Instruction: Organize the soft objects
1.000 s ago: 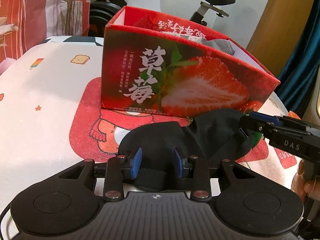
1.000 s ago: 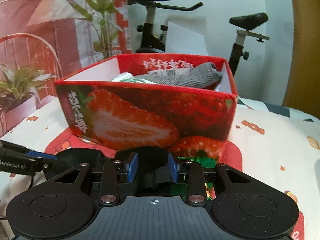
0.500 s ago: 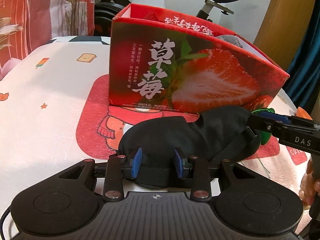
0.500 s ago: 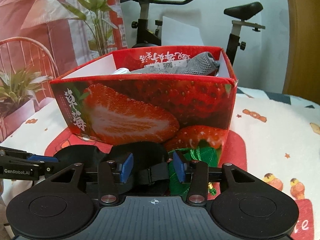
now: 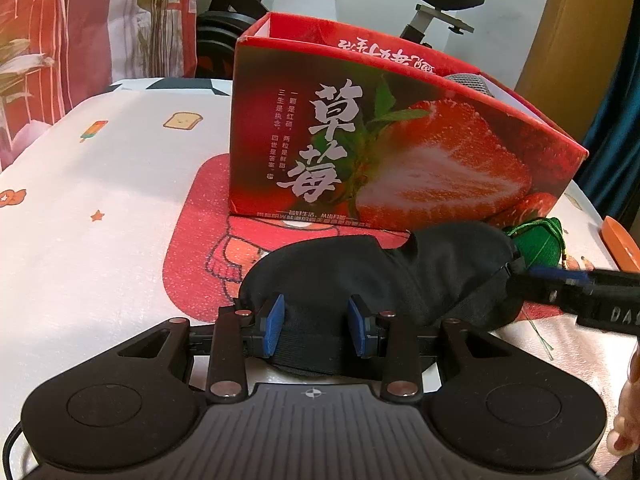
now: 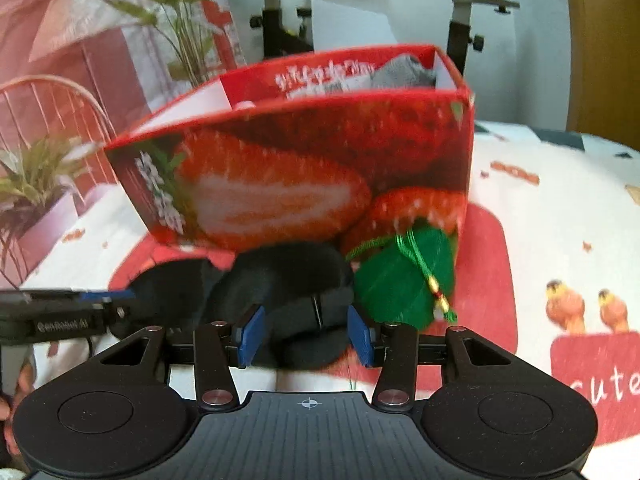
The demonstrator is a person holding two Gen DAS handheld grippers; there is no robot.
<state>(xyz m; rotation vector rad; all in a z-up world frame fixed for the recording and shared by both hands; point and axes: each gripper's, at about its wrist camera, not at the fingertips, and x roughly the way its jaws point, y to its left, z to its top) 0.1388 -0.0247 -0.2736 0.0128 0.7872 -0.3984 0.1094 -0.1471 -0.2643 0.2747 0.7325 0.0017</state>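
A black eye mask [image 5: 400, 272] lies on the tablecloth in front of the red strawberry box [image 5: 400, 152]. My left gripper [image 5: 316, 328] is shut on the mask's left end, fabric and strap filling the gap between the blue pads. In the right wrist view, my right gripper [image 6: 306, 336] straddles the mask's other end [image 6: 296, 280]. Its jaws are opening and the pads stand off the fabric. A green sachet with a tassel [image 6: 400, 284] rests against the box corner beside the mask. A grey sock [image 6: 400, 72] lies inside the box [image 6: 280, 168].
An orange object [image 5: 618, 240] sits at the table's right edge. A person's hand [image 5: 628, 420] holds the right gripper. An exercise bike [image 6: 468, 12] stands behind the table, and potted plants [image 6: 28, 184] are on the left. White printed cloth [image 5: 100, 220] stretches left of the box.
The right gripper's jaws widened off the mask and the gripper rolled, so the box now looks tilted. The green sachet has come fully into view beside the mask. The left gripper kept its grip.
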